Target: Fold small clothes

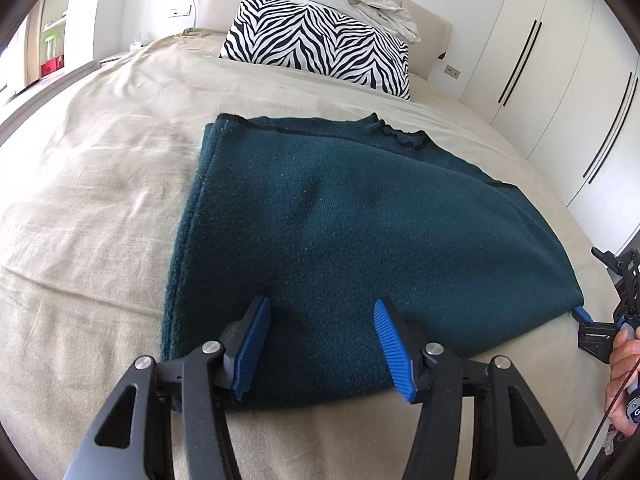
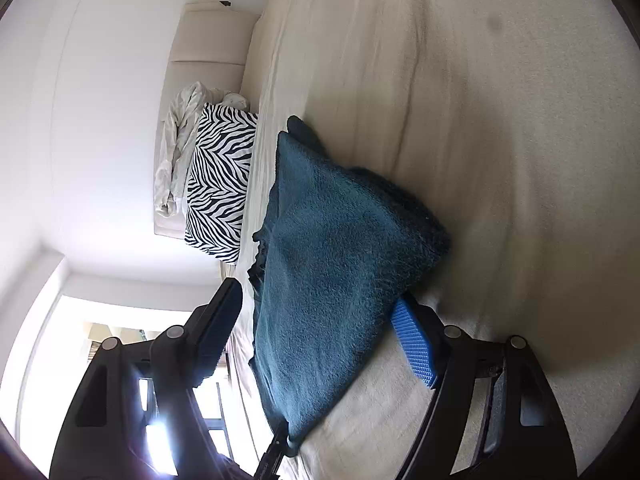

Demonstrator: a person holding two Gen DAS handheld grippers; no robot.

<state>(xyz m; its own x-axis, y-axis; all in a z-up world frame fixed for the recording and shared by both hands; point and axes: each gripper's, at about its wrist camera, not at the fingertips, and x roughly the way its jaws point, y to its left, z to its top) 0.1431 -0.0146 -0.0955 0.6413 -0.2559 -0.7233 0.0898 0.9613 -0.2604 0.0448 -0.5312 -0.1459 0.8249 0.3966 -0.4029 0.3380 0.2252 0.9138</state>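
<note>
Teal sweater (image 1: 340, 220), one, one zebra pillow (image 1: 320, 46), two tools

right gripper (image 1: 582, 316) mostly cut off, hand (image 1: 622, 380) cropped

Black tool (image 1: 320, 344) arms, ribbed blue pads (silver pivot screws).

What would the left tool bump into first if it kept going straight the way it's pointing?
Most likely the dark green garment on the bed. The left tool points down at it, open fingers either side of its near edge, apparently just above the fabric.
</note>
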